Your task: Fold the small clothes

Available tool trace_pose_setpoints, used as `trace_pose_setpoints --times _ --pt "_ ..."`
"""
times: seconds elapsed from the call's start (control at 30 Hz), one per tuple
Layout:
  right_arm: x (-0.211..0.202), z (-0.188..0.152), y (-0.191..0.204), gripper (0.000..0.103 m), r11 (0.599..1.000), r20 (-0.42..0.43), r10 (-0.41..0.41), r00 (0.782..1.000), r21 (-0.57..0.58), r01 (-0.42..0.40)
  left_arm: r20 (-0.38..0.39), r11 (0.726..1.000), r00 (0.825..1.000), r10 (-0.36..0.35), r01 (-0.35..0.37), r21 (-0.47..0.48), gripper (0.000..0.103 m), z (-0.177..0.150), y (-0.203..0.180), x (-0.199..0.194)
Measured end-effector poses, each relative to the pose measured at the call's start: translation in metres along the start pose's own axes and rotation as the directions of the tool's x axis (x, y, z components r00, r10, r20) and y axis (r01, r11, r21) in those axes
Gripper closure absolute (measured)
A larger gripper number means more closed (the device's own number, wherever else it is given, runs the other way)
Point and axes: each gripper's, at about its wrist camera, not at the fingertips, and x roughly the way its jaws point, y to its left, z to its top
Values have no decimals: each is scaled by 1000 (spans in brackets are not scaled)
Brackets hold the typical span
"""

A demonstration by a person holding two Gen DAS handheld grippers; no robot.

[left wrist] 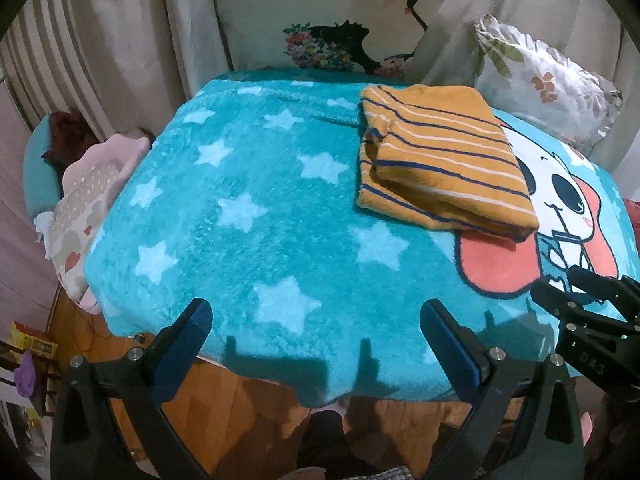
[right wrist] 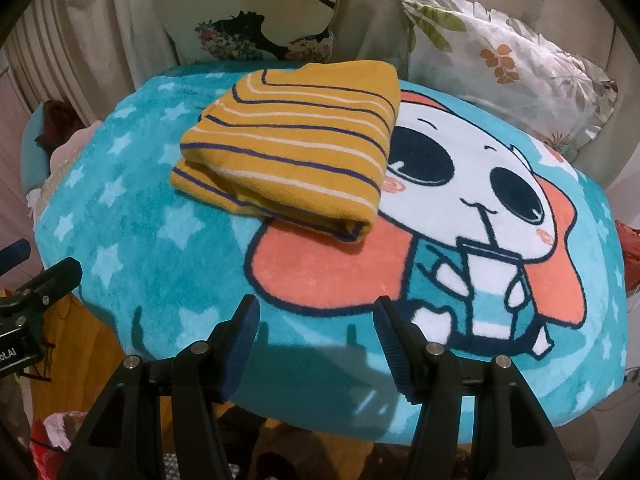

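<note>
two grippers hover at the near edge of the blanket [left wrist: 240, 208], both empty. the left gripper [left wrist: 316, 322] has its jaws spread wide; the right gripper [right wrist: 316, 320] is parted too — less so. its side, seen from the left wrist, reads "das"; the left one's shows "ot.ai", partly cut off. the shirt [right wrist: 296, 144] lies folded on the blanket — well apart from both.

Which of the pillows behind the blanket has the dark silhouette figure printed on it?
The upright cream pillow directly behind the blanket; the ruffled pillow to its right shows only leaves and flowers.
</note>
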Motion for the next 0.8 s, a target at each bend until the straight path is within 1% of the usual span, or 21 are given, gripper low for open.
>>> trace_pose_setpoints --times 0.33,0.53,0.8 --pt "4 11 2 39 1000 9 4 1000 11 -4 -26 1000 1000 -10 9 -20 0 7 7 6" --pt "7 17 4 38 1000 13 12 1000 13 -12 -28 1000 999 28 -28 -5 0 12 6 9" --pt "10 21 5 38 1000 13 13 1000 16 -13 -37 1000 999 27 -27 -5 0 14 4 13"
